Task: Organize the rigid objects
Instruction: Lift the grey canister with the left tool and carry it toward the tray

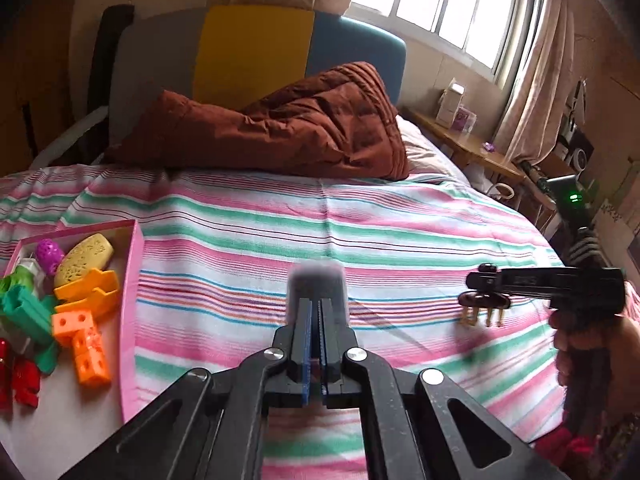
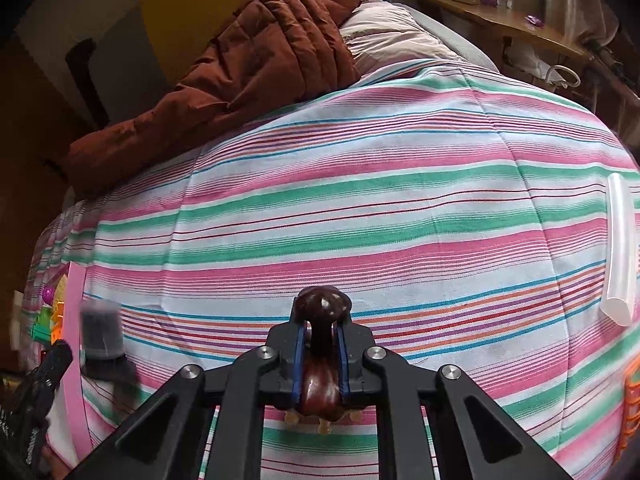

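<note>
Striped bedspread (image 2: pixel 360 208); brown clip (image 2: pixel 320 312) between right tongs (image 2: pixel 320 332)

The dark cylinder (image 1: pixel 317 286) at the left gripper's (image 1: pixel 319 308) tips is motion-blurred in both views, so its surface cannot be read. The pink tray (image 1: pixel 130 312) runs off the left edge, cutting off the red blocks (image 1: pixel 20 376). In the right wrist view, the brown hair clip (image 2: pixel 320 344) is half hidden between the fingers, and the orange basket (image 2: pixel 632 404) is cropped at the right edge. The items on the far wooden shelf (image 1: pixel 472 148) are too small to identify.
</note>
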Demonstrator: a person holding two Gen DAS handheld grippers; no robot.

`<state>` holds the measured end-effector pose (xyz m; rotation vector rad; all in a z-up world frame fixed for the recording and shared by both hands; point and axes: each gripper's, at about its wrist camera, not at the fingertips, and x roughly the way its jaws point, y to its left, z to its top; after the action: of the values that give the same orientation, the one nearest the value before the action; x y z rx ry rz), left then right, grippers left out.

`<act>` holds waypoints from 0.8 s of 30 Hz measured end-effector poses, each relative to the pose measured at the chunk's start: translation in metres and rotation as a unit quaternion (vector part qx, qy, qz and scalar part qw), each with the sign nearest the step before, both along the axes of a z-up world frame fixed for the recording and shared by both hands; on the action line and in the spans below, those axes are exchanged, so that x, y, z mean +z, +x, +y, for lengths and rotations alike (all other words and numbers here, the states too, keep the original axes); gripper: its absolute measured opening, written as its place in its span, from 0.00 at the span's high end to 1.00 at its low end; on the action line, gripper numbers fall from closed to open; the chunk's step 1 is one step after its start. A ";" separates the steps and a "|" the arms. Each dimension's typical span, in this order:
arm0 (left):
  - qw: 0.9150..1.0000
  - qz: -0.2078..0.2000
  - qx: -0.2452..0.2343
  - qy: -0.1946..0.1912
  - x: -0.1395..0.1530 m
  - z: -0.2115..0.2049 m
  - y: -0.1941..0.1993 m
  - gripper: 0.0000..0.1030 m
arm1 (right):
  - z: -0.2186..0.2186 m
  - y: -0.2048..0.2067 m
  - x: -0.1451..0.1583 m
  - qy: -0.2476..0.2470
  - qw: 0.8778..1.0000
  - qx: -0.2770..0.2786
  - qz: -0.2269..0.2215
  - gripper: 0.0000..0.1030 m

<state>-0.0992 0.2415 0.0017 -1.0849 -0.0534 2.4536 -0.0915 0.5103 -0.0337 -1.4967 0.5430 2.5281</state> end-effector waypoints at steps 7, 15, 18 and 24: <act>0.999 -0.025 0.007 -0.021 -0.009 0.002 -0.003 0.68 | 0.000 0.003 0.000 -0.001 1.000 -0.002 0.000 0.87; 0.993 -0.110 -0.008 -0.036 -0.007 0.050 -0.064 0.49 | 0.004 0.001 -0.001 -0.011 1.000 -0.007 -0.006 0.87; 0.985 -0.169 -0.018 -0.032 -0.019 0.072 -0.090 0.49 | 0.004 0.000 -0.002 -0.012 1.000 -0.007 -0.008 0.87; 0.961 -0.278 0.000 0.003 -0.056 0.096 -0.121 0.49 | 0.003 -0.003 -0.002 -0.008 1.000 -0.006 -0.012 0.87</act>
<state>-0.2203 0.3373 -0.0542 -1.7341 -0.2329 2.0696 -0.0941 0.5129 -0.0361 -1.5227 0.5693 2.5001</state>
